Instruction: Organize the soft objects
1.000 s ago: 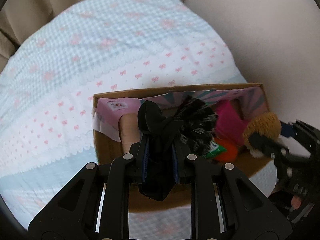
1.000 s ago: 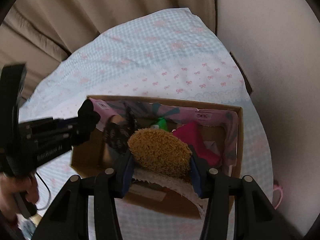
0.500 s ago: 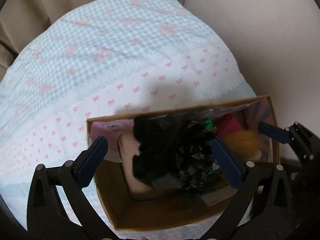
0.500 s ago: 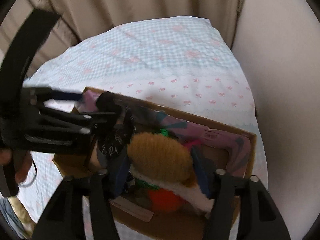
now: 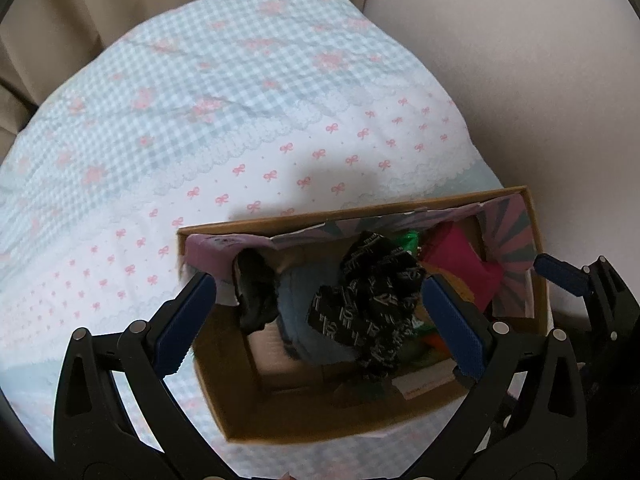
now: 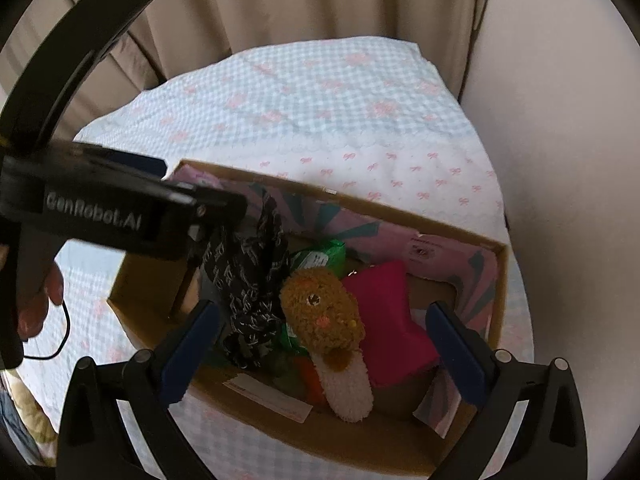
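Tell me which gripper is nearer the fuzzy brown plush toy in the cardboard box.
Right. The right gripper hangs open directly over the plush toy; the left gripper hangs open over the black patterned cloth beside it.

We see a brown plush toy [image 6: 320,316] lying face-up in the cardboard box [image 6: 400,210], beside a pink cushion [image 6: 384,320]. A black patterned cloth [image 5: 372,304] lies crumpled left of it, a plain black one [image 5: 256,292] draped at the box's left end.

Box [image 6: 420,222] on bedspread [image 6: 320,112]; plush toy [image 6: 324,316] inside, btwn patterned cloth [image 6: 248,280] & cushion [image 6: 388,312].
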